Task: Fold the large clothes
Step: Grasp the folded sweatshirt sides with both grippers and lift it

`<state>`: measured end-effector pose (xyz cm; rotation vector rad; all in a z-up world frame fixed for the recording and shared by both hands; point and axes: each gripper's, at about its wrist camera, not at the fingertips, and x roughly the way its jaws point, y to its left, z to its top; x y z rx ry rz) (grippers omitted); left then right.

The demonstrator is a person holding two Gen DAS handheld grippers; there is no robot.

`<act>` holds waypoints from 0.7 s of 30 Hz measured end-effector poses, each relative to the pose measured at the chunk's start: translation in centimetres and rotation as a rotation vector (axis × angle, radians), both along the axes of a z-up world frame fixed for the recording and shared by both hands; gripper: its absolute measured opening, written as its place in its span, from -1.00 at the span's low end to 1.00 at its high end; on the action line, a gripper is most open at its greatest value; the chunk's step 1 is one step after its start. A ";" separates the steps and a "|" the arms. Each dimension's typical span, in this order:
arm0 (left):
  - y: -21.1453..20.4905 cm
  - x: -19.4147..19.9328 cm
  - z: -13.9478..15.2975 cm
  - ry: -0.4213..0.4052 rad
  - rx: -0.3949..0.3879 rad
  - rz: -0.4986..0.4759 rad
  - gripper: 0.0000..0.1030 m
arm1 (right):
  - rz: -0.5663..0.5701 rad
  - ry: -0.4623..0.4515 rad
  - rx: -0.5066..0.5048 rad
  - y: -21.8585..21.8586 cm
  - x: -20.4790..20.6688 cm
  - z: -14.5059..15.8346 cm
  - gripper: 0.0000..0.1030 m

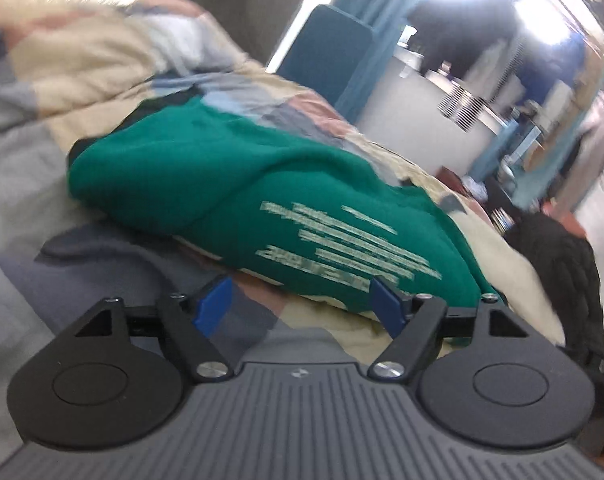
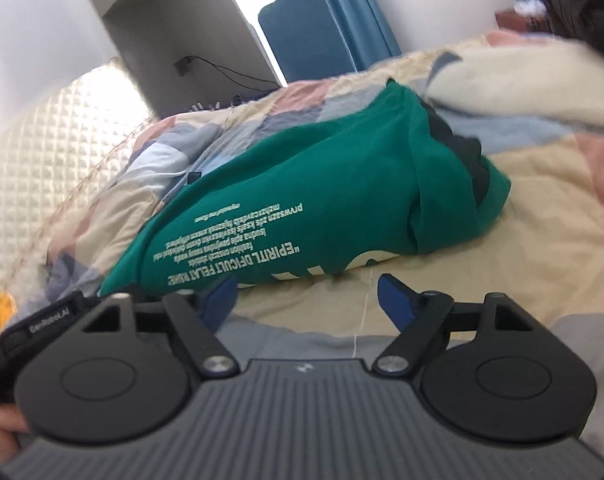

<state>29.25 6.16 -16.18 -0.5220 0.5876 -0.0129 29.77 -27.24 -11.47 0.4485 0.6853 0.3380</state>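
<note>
I held both the left gripper [image 1: 302, 304] and right gripper [image 2: 308, 300] spread and empty, the green sweatshirt [image 2: 322, 184] lay bundled on the quilt [image 2: 522, 208] at twelve o'clock, and I judged each should pinch one separate hem corner.

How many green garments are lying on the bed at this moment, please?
1. A single green sweatshirt with pale printed text lies bundled on the patchwork quilt, just ahead of both open grippers, the left gripper and the right gripper. Its folds could hide more.
</note>
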 end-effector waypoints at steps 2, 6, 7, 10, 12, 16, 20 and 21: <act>1.1 0.8 -0.9 0.023 -0.057 0.051 0.58 | -0.023 0.058 0.163 -1.1 1.3 -1.2 0.66; 3.6 2.4 -3.3 0.056 -0.185 0.137 0.58 | -0.069 0.190 0.328 -1.9 4.0 -4.1 0.69; 4.3 2.7 -3.8 0.054 -0.227 0.154 0.58 | -0.071 0.207 0.347 -1.9 4.5 -4.6 0.69; 6.4 3.8 -5.5 0.058 -0.352 0.211 0.59 | -0.099 0.244 0.422 -1.7 6.3 -5.7 0.71; 7.8 4.6 -6.4 0.048 -0.442 0.233 0.59 | -0.118 0.261 0.474 -1.5 7.4 -6.4 0.71; 9.9 5.6 -7.3 0.000 -0.595 0.256 0.59 | -0.177 0.298 0.561 -1.4 9.4 -7.9 0.72; 11.4 6.0 -8.4 -0.011 -0.742 0.279 0.59 | -0.239 0.328 0.640 -2.4 10.6 -9.2 0.74; 11.7 6.3 -8.6 -0.009 -0.763 0.282 0.59 | -0.242 0.336 0.653 -2.5 10.7 -9.4 0.74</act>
